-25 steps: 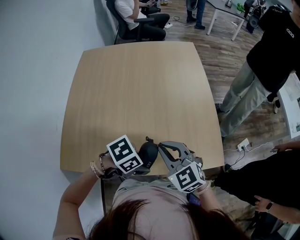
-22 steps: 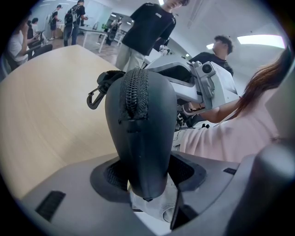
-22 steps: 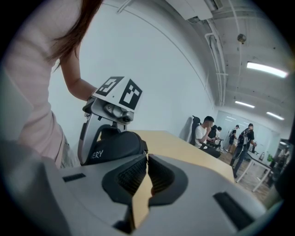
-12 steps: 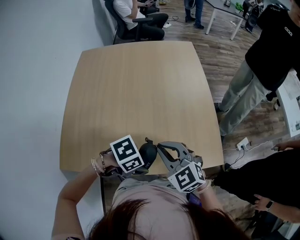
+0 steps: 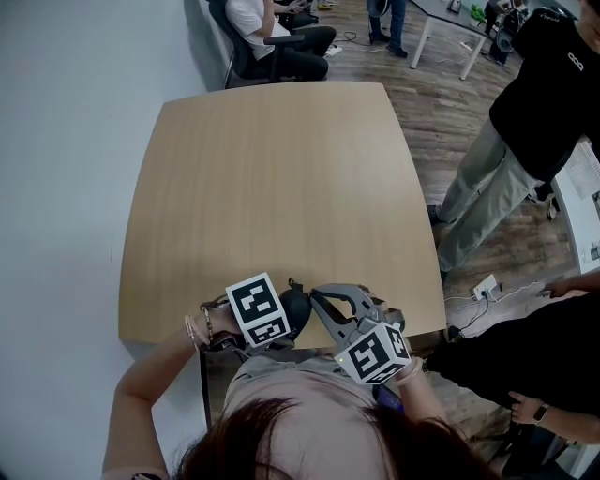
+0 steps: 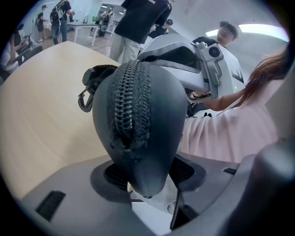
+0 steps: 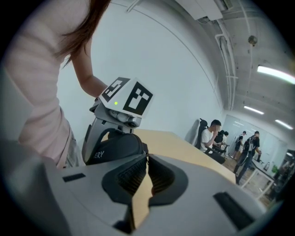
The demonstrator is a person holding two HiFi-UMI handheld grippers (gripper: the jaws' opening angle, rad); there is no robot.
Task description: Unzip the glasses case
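A dark grey glasses case [image 6: 138, 120] with a zip along its spine stands up between my left gripper's jaws; the left gripper [image 6: 147, 177] is shut on its narrow end. A small clip [image 6: 85, 99] hangs off the case's far end. In the head view the case [image 5: 296, 309] sits over the table's near edge, beside the left gripper [image 5: 281, 319]. The right gripper [image 5: 315, 293] reaches in from the right to the top of the case. In the right gripper view, the right gripper [image 7: 147, 156] has its tips pressed together on the zipper pull at the case [image 7: 115, 147].
The light wood table [image 5: 272, 187] spreads out beyond both grippers. A person sits on a chair [image 5: 272, 33] past its far edge. A standing person in black [image 5: 539, 112] and another person [image 5: 544, 375] are at the right, near a white desk [image 5: 450, 28].
The left gripper has tilted and shifted slightly with the case. The right gripper has stayed where it was, jaws still together.
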